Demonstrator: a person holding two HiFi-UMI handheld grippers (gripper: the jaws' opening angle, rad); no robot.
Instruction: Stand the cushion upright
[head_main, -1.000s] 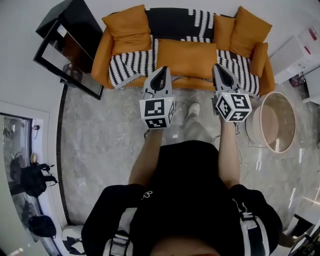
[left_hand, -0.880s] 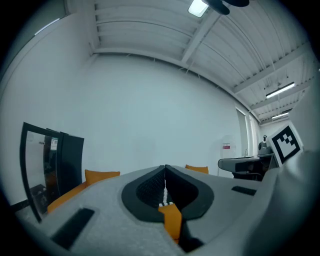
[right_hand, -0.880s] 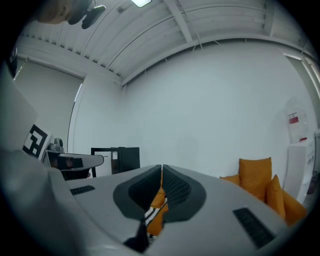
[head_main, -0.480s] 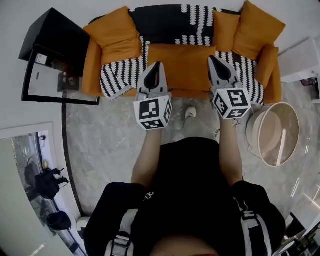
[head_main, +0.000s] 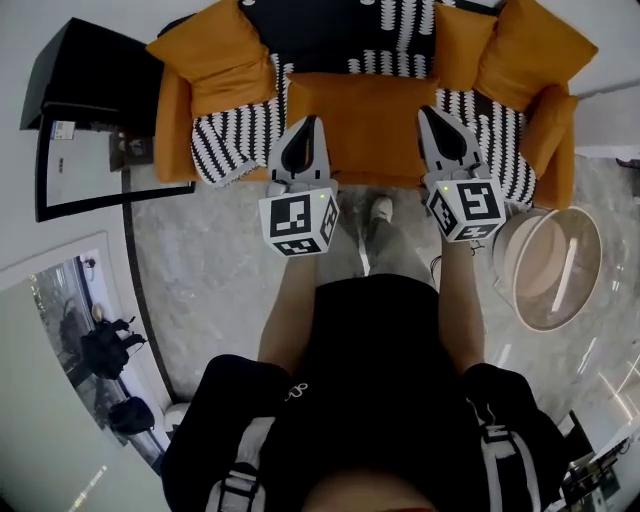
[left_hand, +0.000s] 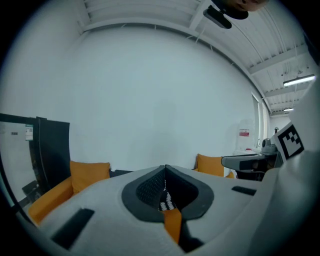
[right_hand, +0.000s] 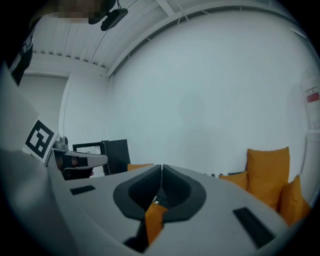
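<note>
Item: orange cushion (head_main: 365, 120), lying flat at the centre of the sofa (head_main: 172, 120) seat, with a black-and-white striped throw (head_main: 235, 140) beside it.
My left gripper (head_main: 305, 125): jaws pressed together, empty, above the cushion's left front edge.
My right gripper (head_main: 430, 112): jaws likewise closed, empty, above the right front edge.
Contact with the cushion: cannot tell.
Nearby: black cabinet (head_main: 85, 70), round tub (head_main: 530, 270).

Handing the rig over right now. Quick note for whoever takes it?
Left gripper: shut, empty, by the cushion's left edge.
Right gripper: shut, empty, by its right edge.
Cushion: the large orange one, lying flat mid-seat on the sofa, not gripped.
Done: nothing yet.
Left: open both grippers, grip the cushion, stand it upright, probably against the backrest.
</note>
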